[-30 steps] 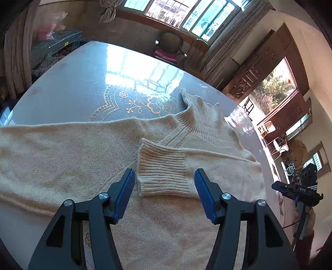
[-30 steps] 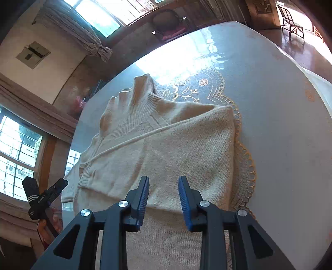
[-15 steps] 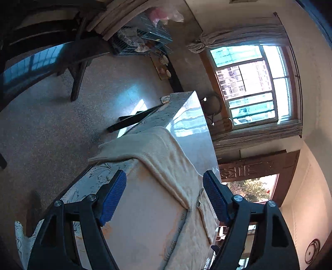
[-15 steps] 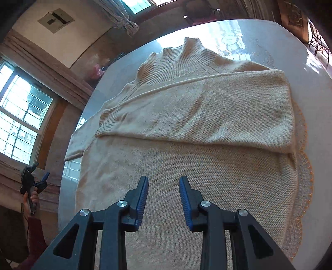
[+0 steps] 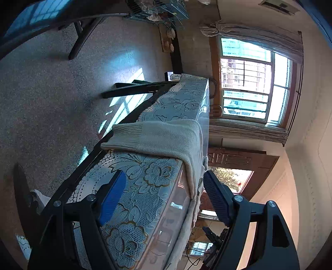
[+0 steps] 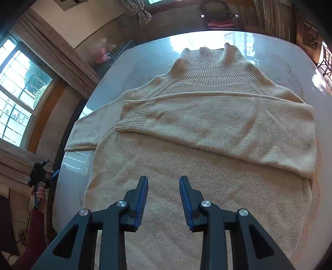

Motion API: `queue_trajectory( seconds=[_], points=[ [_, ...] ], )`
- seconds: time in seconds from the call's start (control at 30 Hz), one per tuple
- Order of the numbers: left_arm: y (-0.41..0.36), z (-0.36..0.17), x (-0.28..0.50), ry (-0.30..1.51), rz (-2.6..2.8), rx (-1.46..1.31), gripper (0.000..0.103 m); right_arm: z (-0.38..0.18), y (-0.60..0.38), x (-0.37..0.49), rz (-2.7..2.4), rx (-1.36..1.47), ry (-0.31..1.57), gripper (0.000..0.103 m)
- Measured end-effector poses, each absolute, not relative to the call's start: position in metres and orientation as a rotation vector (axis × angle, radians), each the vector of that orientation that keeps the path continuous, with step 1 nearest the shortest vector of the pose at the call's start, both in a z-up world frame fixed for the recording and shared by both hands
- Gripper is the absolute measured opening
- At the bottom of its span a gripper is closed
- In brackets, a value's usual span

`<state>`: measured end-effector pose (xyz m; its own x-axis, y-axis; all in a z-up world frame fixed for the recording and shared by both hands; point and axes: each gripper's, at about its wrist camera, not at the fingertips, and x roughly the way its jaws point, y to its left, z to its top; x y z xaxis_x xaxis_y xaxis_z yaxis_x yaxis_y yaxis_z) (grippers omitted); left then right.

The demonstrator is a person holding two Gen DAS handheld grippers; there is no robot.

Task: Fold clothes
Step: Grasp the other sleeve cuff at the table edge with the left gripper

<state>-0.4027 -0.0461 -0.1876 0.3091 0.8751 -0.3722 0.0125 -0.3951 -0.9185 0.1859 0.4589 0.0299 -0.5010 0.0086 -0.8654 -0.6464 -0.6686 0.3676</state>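
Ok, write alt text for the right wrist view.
A cream turtleneck sweater lies flat on a glossy table, one sleeve folded across its chest and the other sleeve trailing off the table's edge. The right gripper hovers open over the sweater's lower body.

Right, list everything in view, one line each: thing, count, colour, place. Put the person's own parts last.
sweater: one, cream, flat on the table, one sleeve folded across the chest, the other hanging over the table edge
table: one, glossy grey top
lace cloth: one, white, draped down the table side
chair: one, dark with a red cushion, behind the table
windows: at least two, wood frames, on the walls
curtain: one, beige, tied, by the far window
left gripper: black, blue pads, jaws open, beside the table edge
right gripper: black, blue pads, jaws open, empty, over the sweater's hem
hand: one, red sleeve, holding the left gripper
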Motion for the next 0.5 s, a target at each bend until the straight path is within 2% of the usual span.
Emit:
queue_trajectory(
  seconds=[0.17,0.5],
  points=[
    [-0.013,-0.234,-0.419,-0.801,1.027,-1.73,0.079,0.022,0.436,0.162,2.084,-1.328,0.943,0.032],
    [0.032,-0.292,-0.413,-0.883,0.753,-1.761,0.079,0.008,0.417,0.13,1.919,-1.404,0.914,0.032]
  ],
)
